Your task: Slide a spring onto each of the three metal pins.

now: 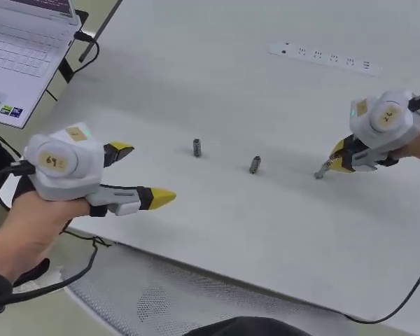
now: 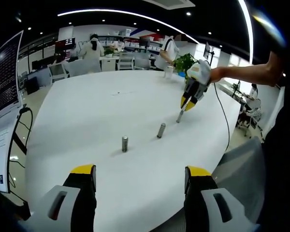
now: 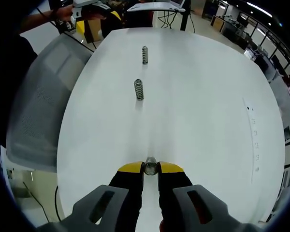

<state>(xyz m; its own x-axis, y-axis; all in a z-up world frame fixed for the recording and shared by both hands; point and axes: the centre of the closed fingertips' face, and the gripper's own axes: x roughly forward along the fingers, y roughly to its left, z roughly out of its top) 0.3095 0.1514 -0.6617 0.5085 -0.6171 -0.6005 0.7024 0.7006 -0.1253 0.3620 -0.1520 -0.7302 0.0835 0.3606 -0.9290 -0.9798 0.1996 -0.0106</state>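
Observation:
Two short metal springs stand upright on the white table (image 1: 217, 231), one to the left (image 1: 197, 147) and one in the middle (image 1: 255, 164); any pins inside them are hidden. To their right, a third spring (image 1: 323, 169) leans with its lower end at the table, and my right gripper (image 1: 334, 162) is shut on it. The right gripper view shows that spring (image 3: 151, 167) between the yellow tips (image 3: 151, 170). My left gripper (image 1: 141, 173) hovers open at the table's near left, with nothing between its fingers (image 2: 84, 170). It faces the row of springs (image 2: 124, 143).
A laptop (image 1: 21, 49) sits on a stand at the far left, with cables beside it. A white power strip (image 1: 322, 57) lies at the back right. A grey mesh chair (image 1: 161, 294) is below the table's front edge. People stand at distant desks (image 2: 93, 48).

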